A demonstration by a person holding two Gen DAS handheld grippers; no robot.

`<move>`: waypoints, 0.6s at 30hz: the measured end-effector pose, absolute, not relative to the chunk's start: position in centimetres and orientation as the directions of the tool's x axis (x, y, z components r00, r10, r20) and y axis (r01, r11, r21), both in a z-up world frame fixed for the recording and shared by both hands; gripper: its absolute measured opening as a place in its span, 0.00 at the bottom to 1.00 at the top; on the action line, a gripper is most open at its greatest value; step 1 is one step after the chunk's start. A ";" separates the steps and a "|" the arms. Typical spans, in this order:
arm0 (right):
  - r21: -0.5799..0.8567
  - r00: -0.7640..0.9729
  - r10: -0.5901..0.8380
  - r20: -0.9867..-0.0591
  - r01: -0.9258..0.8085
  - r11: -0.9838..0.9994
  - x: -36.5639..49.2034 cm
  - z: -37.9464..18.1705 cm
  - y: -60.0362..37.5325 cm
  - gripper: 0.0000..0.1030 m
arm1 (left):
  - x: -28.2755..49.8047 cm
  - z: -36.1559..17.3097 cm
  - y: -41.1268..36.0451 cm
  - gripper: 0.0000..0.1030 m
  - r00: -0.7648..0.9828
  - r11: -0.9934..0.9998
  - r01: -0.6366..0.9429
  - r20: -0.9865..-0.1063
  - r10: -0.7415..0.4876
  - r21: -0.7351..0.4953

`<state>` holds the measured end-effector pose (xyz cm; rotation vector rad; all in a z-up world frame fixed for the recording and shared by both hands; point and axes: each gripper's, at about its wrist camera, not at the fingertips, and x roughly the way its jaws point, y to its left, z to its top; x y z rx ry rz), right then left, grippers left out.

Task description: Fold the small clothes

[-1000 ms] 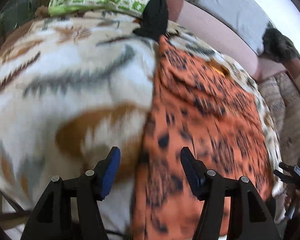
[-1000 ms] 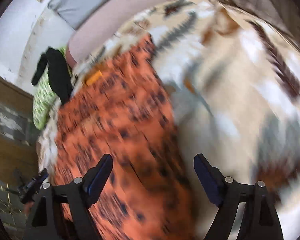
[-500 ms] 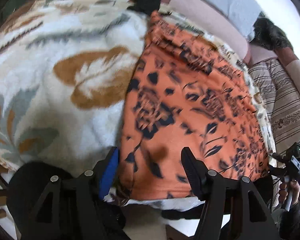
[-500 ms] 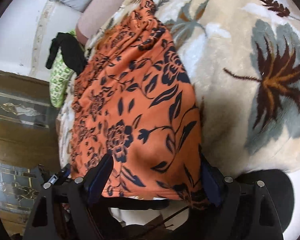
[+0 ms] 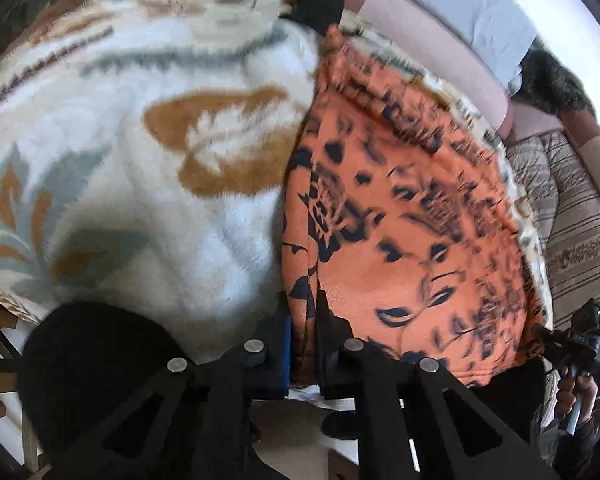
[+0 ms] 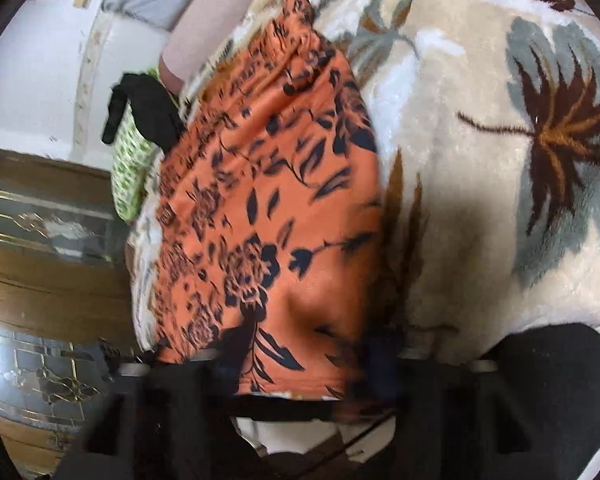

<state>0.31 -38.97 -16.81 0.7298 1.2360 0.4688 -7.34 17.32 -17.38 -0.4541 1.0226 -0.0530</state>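
left gripper (image 5: 303, 354): black angular frame with triangular cut-outs, round silver screws at the joints, blue pads inside the fingers. right gripper (image 6: 300, 364): black too, blurred.

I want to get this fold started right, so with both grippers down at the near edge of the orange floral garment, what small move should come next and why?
Probably lift both near corners together and carry them toward the far edge. The left gripper has just closed on one near corner of the orange garment; the right gripper has just closed at the other, though blur hides its grip. The garment lies flat on the blanket.
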 end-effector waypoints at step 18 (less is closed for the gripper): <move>0.665 0.230 0.631 -0.741 0.125 0.736 1.2 -17.7 -38.6 0.20 | -6.0 -19.3 17.1 0.08 0.473 0.904 -0.201 -0.845 -0.249 -0.378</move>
